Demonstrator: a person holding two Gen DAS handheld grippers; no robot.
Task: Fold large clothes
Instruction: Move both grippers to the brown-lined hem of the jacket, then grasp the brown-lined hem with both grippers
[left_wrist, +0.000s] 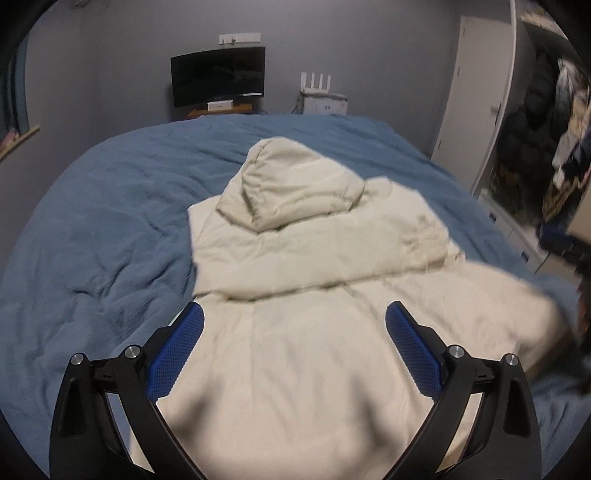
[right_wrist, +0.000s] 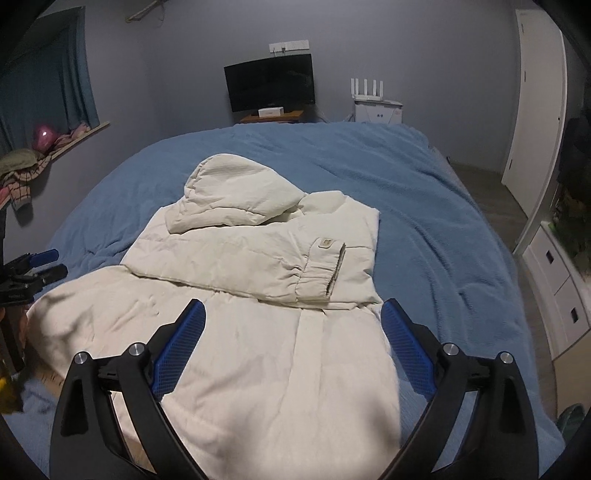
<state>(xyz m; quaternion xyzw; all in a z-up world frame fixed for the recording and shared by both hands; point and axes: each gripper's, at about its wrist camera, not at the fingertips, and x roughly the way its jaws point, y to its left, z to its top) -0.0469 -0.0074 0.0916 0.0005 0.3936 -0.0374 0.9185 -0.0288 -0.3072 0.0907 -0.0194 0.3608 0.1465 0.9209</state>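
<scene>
We see the cream hooded jacket (right_wrist: 258, 302) lying flat on the blue bed cover (right_wrist: 424, 206), hood (right_wrist: 229, 192) toward twelve o'clock and hem nearest us at six. One sleeve (right_wrist: 258, 262) is folded across the chest, its cuff (right_wrist: 319, 277) lying toward three o'clock near the jacket's edge. Our right gripper (right_wrist: 293, 317) hovers above the lower body of the jacket, fingers (right_wrist: 404, 347) spread wide with nothing clamped between them. Our left gripper (left_wrist: 293, 321) hangs likewise over the hem, fingers (left_wrist: 177, 350) released and apart from the fabric. Beyond the bed, at twelve o'clock, a dark monitor (right_wrist: 269, 86) stands against the grey wall; a white door (right_wrist: 535, 96) stands at two o'clock.
</scene>
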